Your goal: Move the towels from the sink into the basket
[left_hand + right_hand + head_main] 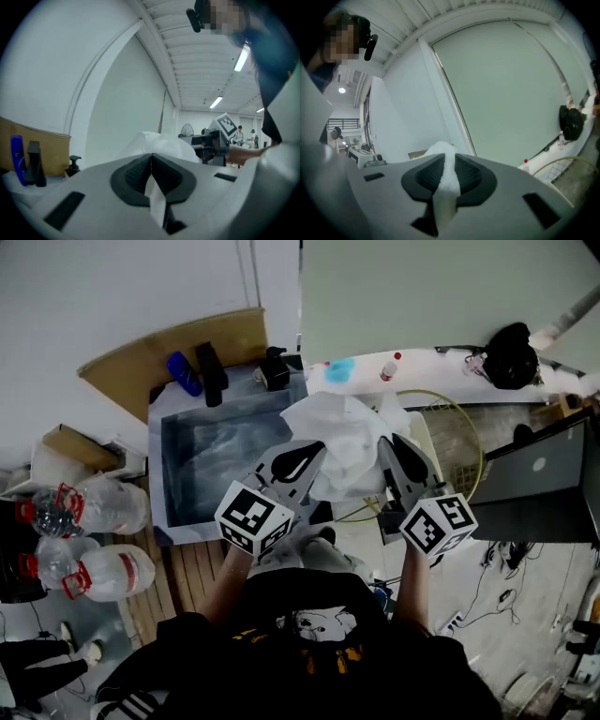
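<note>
A bunched white towel (345, 439) hangs in the air between both grippers, above the gap between the grey sink (176, 486) and the wire basket (461, 435) with its yellow rim. My left gripper (313, 450) is shut on the towel's left side; in the left gripper view a strip of towel (155, 200) is pinched between the jaws (151, 157). My right gripper (388, 442) is shut on the towel's right side, and white cloth (444, 183) fills its closed jaws (449, 159). The sink holds murky water; I cannot tell whether more towels lie in it.
A blue bottle (184, 373), black containers (211, 373) and a pump bottle (274, 368) stand on the sink's far rim. Two plastic water jugs (105, 506) lie on the floor at left. A laptop (539, 479) sits right of the basket. A black bag (512, 354) rests on the back counter.
</note>
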Action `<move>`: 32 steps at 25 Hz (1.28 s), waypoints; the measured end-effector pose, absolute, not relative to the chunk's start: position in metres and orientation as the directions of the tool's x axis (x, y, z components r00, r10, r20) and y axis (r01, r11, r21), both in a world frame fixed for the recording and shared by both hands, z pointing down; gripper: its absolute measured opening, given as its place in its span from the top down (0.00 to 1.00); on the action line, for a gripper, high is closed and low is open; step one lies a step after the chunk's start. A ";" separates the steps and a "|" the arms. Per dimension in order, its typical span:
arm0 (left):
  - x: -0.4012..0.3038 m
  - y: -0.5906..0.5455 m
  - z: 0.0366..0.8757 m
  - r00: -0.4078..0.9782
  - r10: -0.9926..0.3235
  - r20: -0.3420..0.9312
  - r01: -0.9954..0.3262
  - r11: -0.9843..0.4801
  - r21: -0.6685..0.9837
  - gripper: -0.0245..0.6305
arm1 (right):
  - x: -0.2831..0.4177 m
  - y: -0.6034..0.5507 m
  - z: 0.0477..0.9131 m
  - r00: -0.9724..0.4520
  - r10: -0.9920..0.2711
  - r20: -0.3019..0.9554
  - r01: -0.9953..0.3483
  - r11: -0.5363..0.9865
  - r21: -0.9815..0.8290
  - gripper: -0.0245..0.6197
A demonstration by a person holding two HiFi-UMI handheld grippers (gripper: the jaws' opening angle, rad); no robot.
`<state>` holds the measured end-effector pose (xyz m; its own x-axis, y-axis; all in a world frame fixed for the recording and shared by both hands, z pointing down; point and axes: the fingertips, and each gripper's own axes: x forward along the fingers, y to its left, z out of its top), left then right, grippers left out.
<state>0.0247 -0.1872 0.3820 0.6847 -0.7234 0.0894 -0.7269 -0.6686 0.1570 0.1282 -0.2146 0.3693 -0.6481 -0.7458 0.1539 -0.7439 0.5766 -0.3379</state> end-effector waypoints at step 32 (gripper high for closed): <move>0.260 -0.255 0.462 0.818 -0.465 0.340 -0.540 -0.824 0.172 0.95 | 0.420 -0.302 0.773 -0.234 -0.538 0.810 -0.971 0.086 -0.223 0.84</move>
<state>0.2597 -0.2552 0.4621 0.8177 -0.4646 0.3399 -0.5398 -0.8240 0.1723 0.4202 -0.3022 0.7728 -0.2340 -0.5377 0.8100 -0.9709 0.0859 -0.2234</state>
